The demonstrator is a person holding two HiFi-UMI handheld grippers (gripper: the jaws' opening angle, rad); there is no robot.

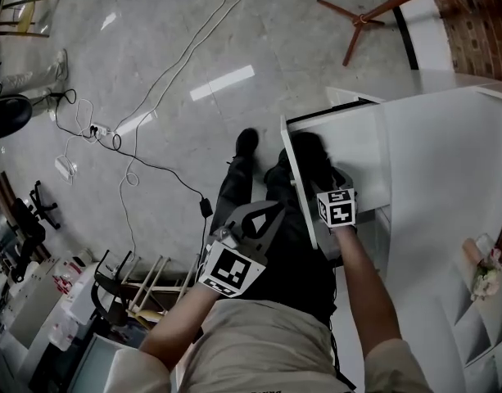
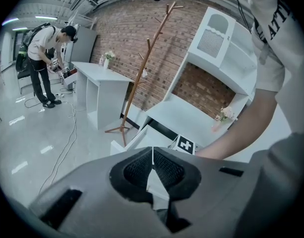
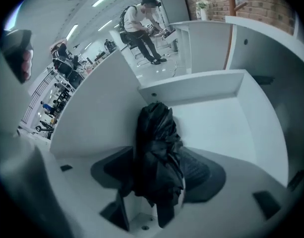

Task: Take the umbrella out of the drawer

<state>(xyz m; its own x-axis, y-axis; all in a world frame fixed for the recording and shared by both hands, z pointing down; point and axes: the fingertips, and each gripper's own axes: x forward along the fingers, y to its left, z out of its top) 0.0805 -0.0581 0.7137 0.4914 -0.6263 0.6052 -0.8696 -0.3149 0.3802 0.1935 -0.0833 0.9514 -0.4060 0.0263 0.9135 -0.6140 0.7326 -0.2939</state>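
The white drawer stands pulled out of a white cabinet. Inside it lies the black folded umbrella, on the drawer's floor and close to one of its walls, with its far end near the panel at the back of the right gripper view.

The right gripper is lowered into the drawer and points steeply down. Its claw is spread wide, one jaw on each side of the umbrella, and the pads do not seem to press on the fabric.

The left gripper is outside the drawer, beside its front panel and over the person's dark trousers. Its jaws are pressed together at the tips, with nothing between them. Past them, its view shows the open drawer, the person's right arm and a wooden coat stand in front of a brick wall
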